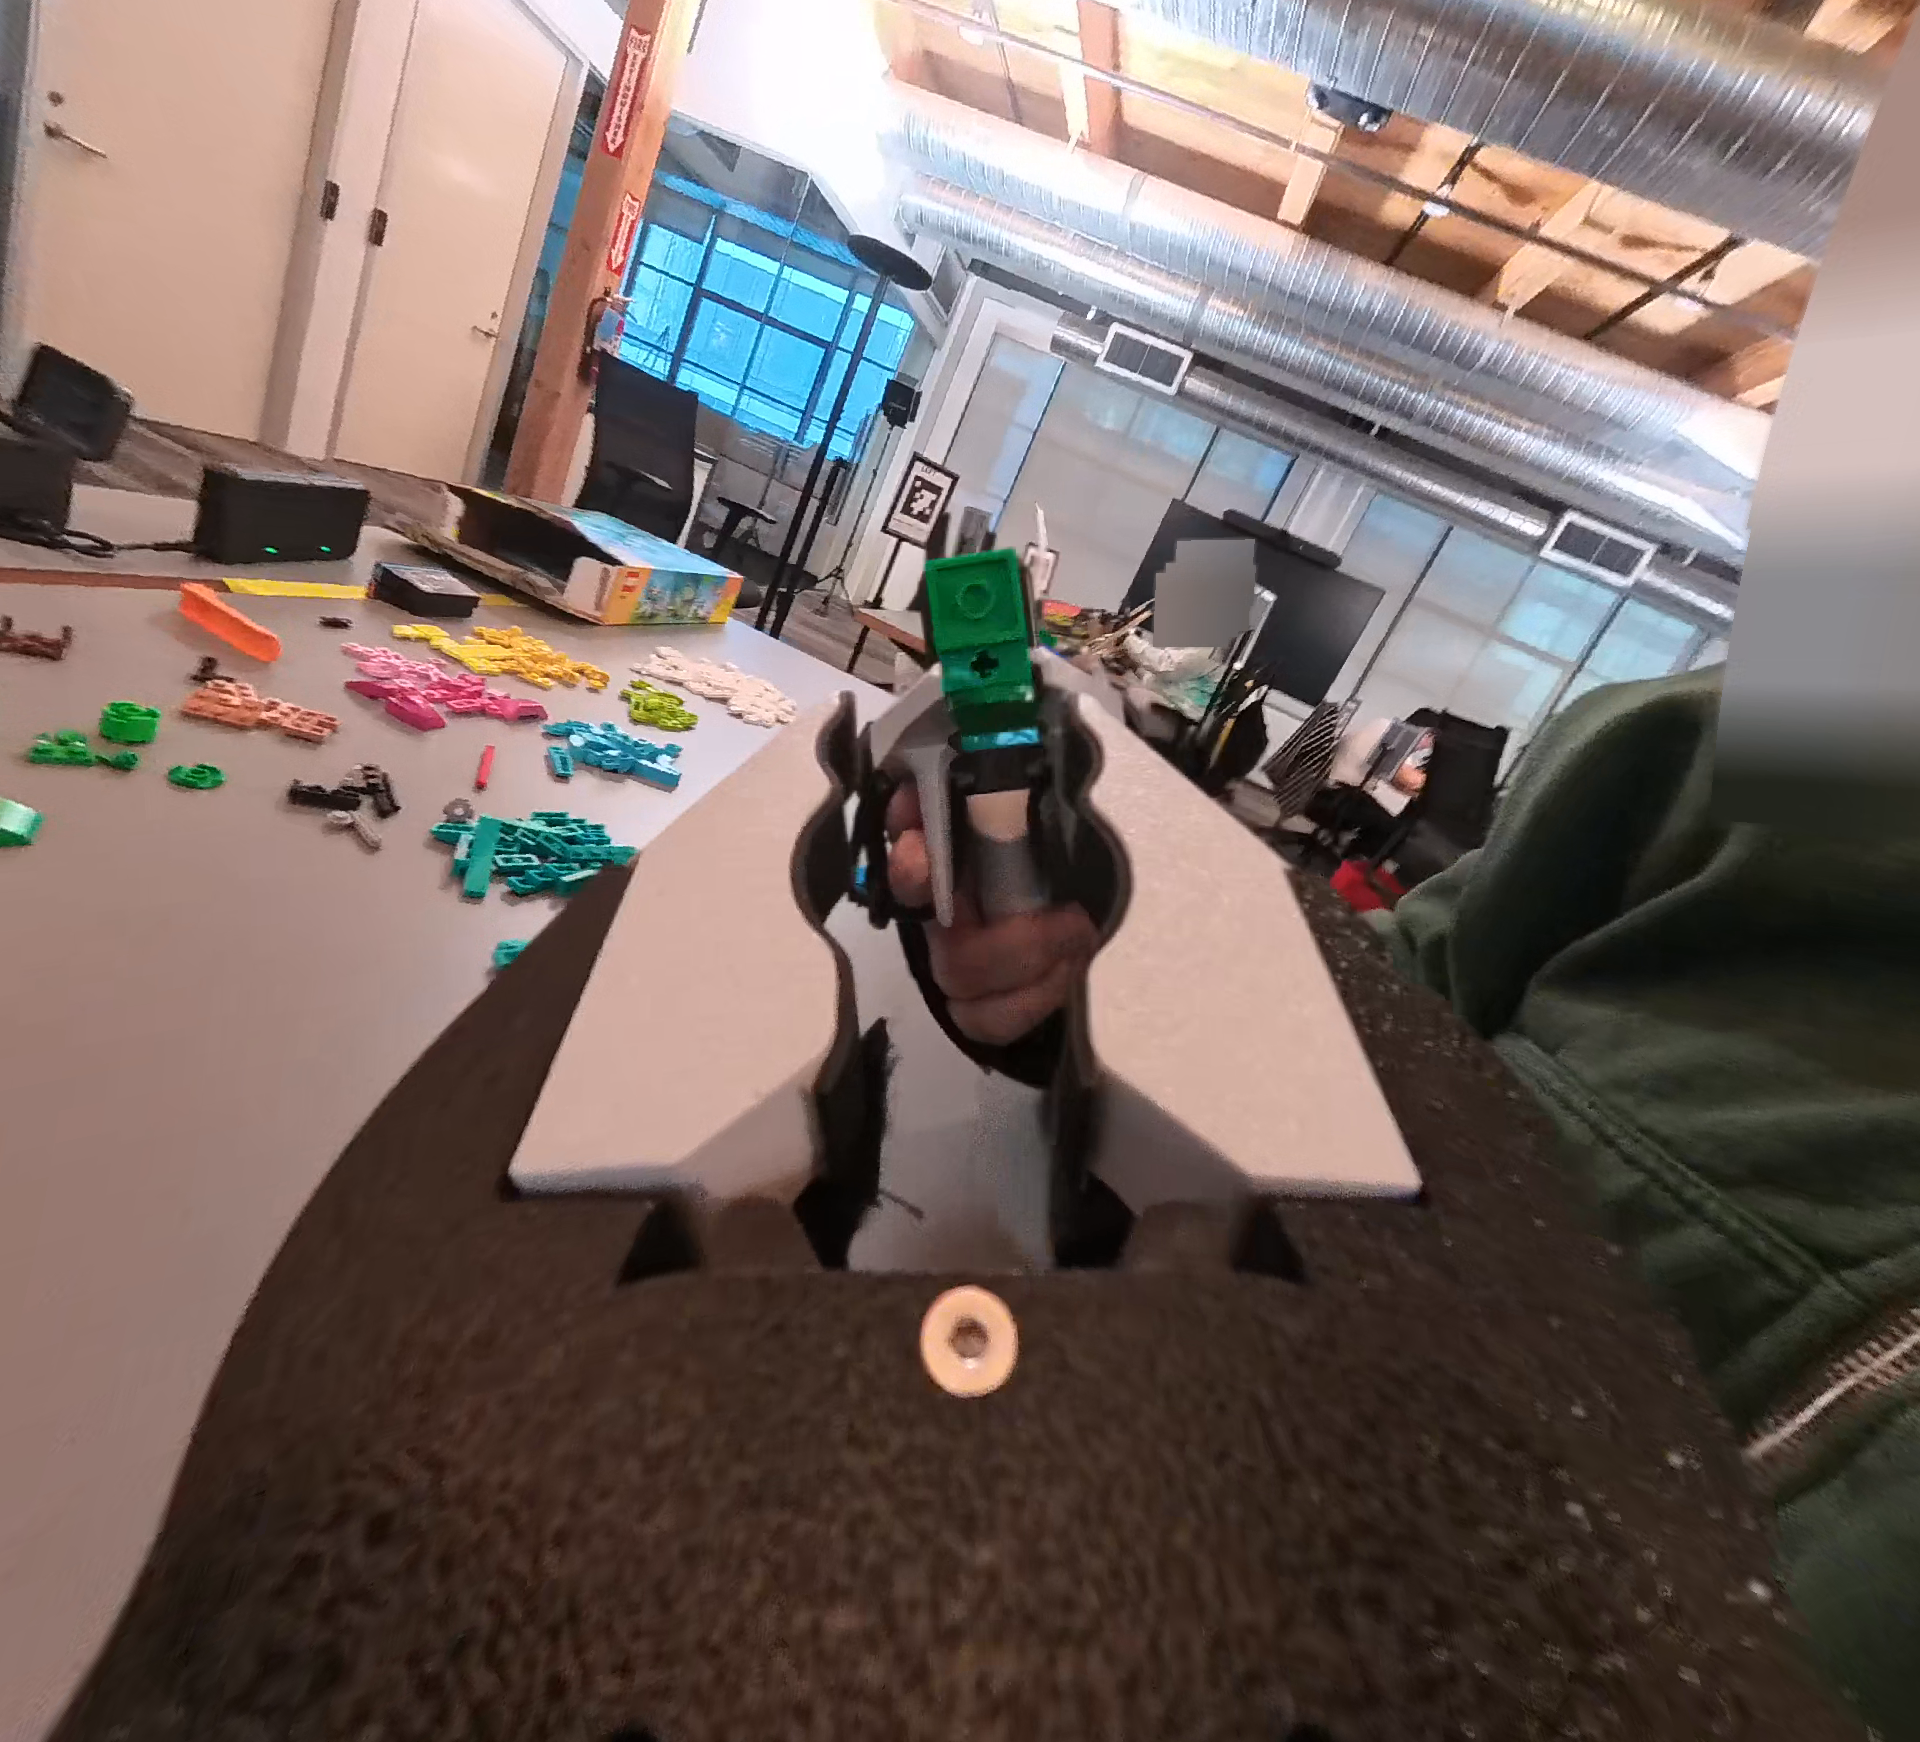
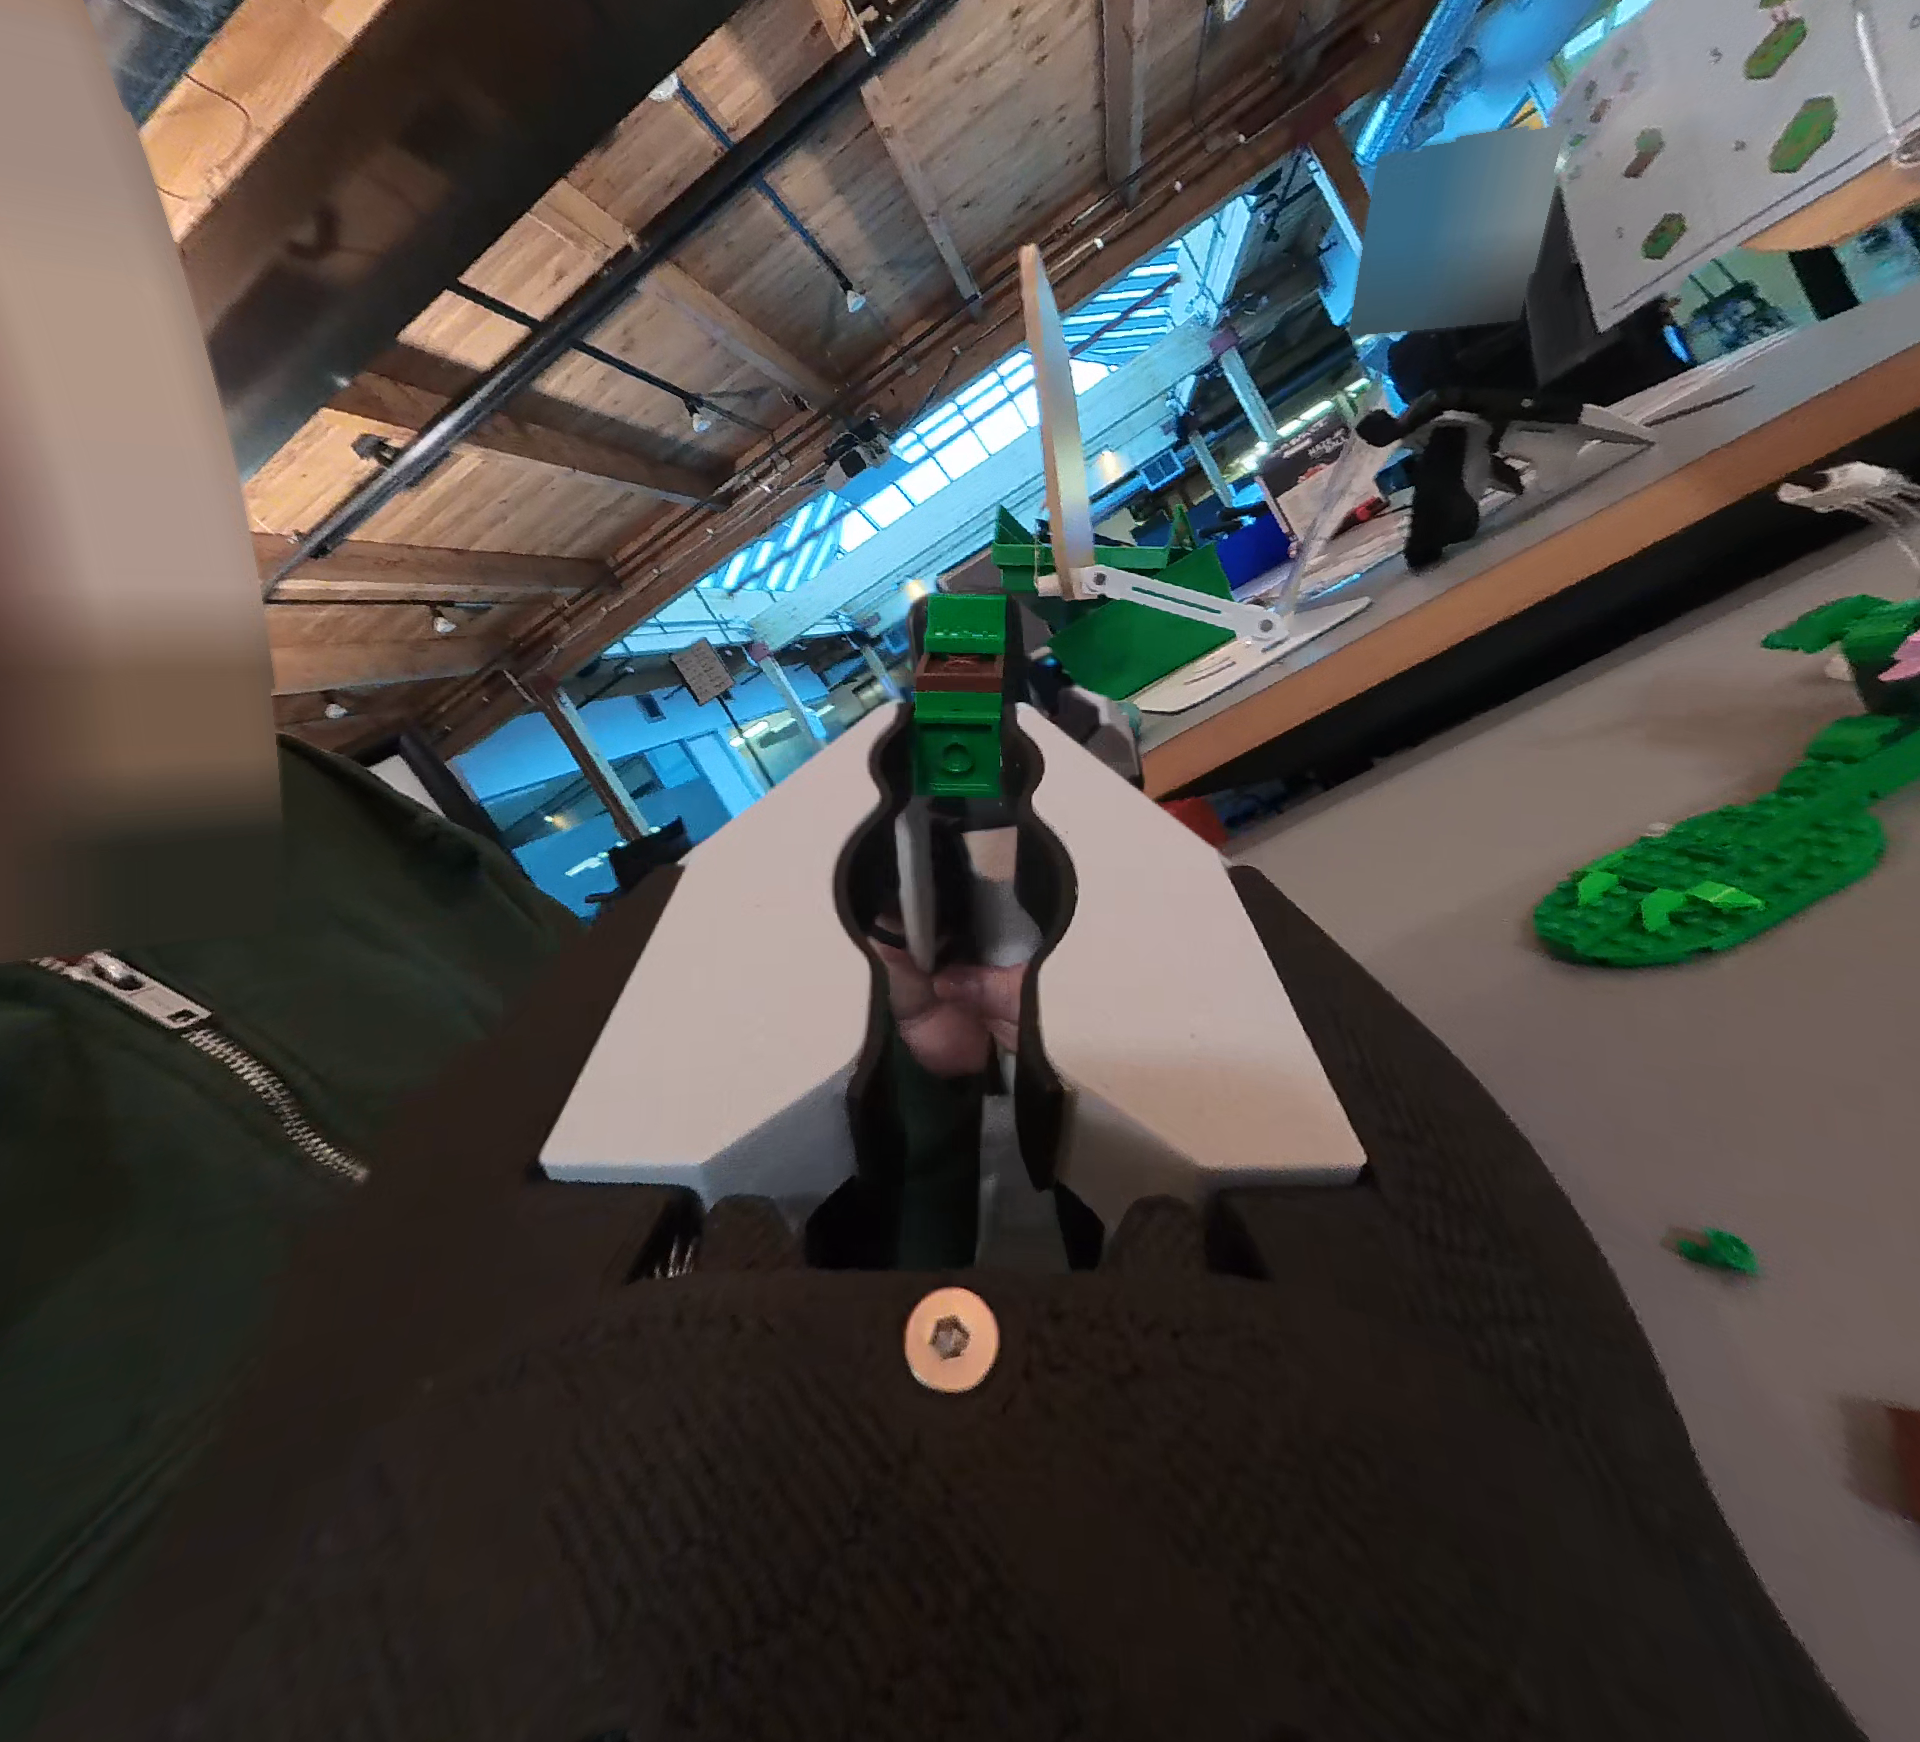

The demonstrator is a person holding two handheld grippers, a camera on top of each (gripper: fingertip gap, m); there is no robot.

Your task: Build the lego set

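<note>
A small green lego assembly (image 1: pixel 977 622) is held up in the air between my two grippers, which face each other. In the right wrist view it (image 2: pixel 956 762) shows a brown piece (image 2: pixel 958 676) in its stack. My left gripper (image 1: pixel 961 716) is shut on one end of it. My right gripper (image 2: pixel 958 736) is shut on the other end. Through each gripper's gap I see the other gripper's fingers (image 1: pixel 935 819) and the hand (image 1: pixel 997 965) behind them. A flat green baseplate build (image 2: pixel 1714 882) lies on the grey table to the right.
Sorted piles of bricks lie on the grey table (image 1: pixel 208 965): yellow (image 1: pixel 520 653), pink (image 1: pixel 436 690), white (image 1: pixel 717 679), teal (image 1: pixel 530 851). The lego box (image 1: pixel 623 586) and a black box (image 1: pixel 281 513) stand behind. An instruction booklet (image 2: pixel 1745 82) stands at the right. A person's green jacket (image 1: pixel 1662 1017) is close by. Less than 4 cm separates the two grippers' tips.
</note>
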